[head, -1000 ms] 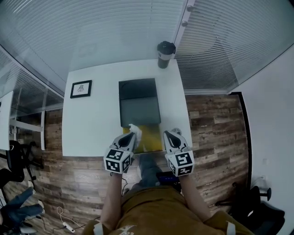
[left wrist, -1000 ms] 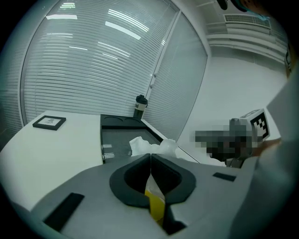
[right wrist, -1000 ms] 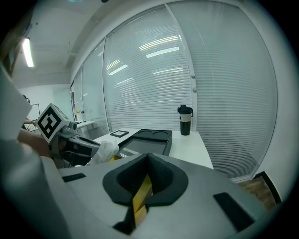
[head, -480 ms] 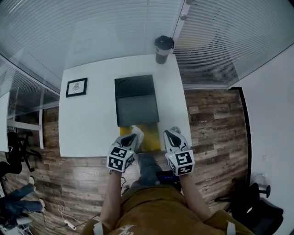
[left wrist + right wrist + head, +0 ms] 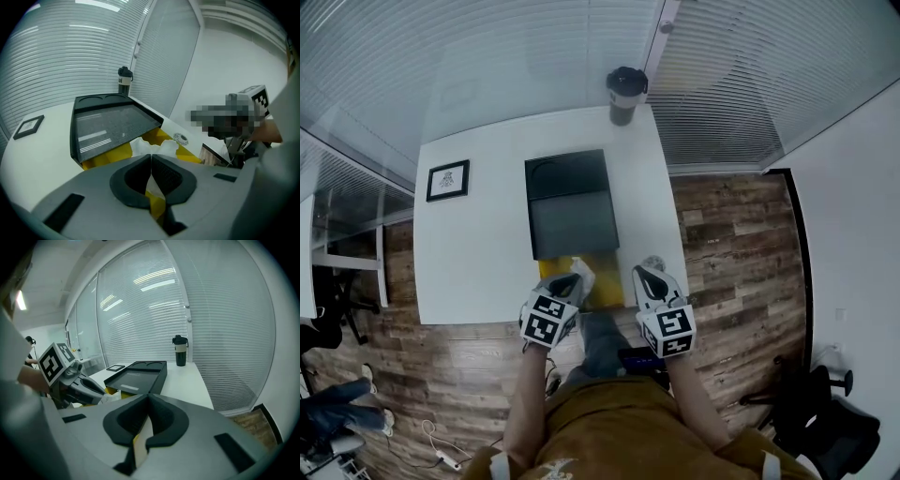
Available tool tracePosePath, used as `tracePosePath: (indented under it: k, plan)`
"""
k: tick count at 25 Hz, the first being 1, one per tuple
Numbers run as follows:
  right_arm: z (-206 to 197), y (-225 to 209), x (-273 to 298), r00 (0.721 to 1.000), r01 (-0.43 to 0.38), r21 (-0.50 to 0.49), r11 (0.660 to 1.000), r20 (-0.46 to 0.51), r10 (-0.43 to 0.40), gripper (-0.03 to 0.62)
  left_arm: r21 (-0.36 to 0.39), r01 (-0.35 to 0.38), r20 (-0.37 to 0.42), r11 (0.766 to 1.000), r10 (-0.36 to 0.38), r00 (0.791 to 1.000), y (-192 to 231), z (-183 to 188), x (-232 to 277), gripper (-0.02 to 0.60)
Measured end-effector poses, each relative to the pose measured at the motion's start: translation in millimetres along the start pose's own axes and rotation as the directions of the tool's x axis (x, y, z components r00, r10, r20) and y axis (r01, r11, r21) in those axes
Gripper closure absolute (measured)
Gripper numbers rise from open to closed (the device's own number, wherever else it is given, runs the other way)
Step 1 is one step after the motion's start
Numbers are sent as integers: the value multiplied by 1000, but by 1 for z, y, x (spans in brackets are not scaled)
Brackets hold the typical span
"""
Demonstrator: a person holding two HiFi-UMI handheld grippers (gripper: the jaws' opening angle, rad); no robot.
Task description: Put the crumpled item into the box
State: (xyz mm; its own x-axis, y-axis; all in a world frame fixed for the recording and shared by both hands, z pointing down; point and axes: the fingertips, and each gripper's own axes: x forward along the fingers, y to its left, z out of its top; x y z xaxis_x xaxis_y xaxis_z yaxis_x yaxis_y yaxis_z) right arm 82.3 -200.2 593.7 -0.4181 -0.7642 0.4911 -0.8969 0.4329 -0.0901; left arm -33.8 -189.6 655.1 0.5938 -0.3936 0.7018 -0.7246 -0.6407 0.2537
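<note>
A crumpled white item [image 5: 581,273] [image 5: 154,146] lies on a yellow sheet [image 5: 602,284] [image 5: 161,138] at the table's near edge. The sheet runs under the near end of a shallow black box [image 5: 570,202] [image 5: 112,124] [image 5: 136,373]. My left gripper [image 5: 577,275] [image 5: 151,159] is just before the crumpled item, its jaws shut on a thin yellow and white strip. My right gripper [image 5: 649,270] [image 5: 148,401] is at the sheet's right corner, jaws shut on a similar strip. What the strips belong to is hidden.
The white table [image 5: 478,244] carries a dark cup [image 5: 624,94] [image 5: 124,80] [image 5: 179,350] at the far edge and a small framed picture [image 5: 448,180] [image 5: 29,126] on the left. A small round disc [image 5: 180,138] lies right of the yellow sheet. Wood floor [image 5: 722,244] lies to the right.
The head camera has shifted a little, so the table sits slightly higher and further left in the picture. Both grippers stay shut at the yellow sheet near the table edge.
</note>
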Motion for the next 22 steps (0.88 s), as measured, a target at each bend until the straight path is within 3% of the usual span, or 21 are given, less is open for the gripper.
tracePosePath:
  k: [4, 11, 22]
  plan:
    - [-2, -8, 0, 1000, 15, 9, 1000, -8, -15, 582, -9, 16, -28, 1000, -17, 999, -1, -1, 7, 552]
    - [-3, -9, 7, 1000, 10, 8, 1000, -23, -10, 582, 38, 44, -104, 998, -40, 994, -7, -3, 22, 552]
    - [-2, -17, 10, 999, 14, 10, 1000, -36, -13, 582, 10, 113, -155, 994, -110, 982, -15, -8, 34, 523]
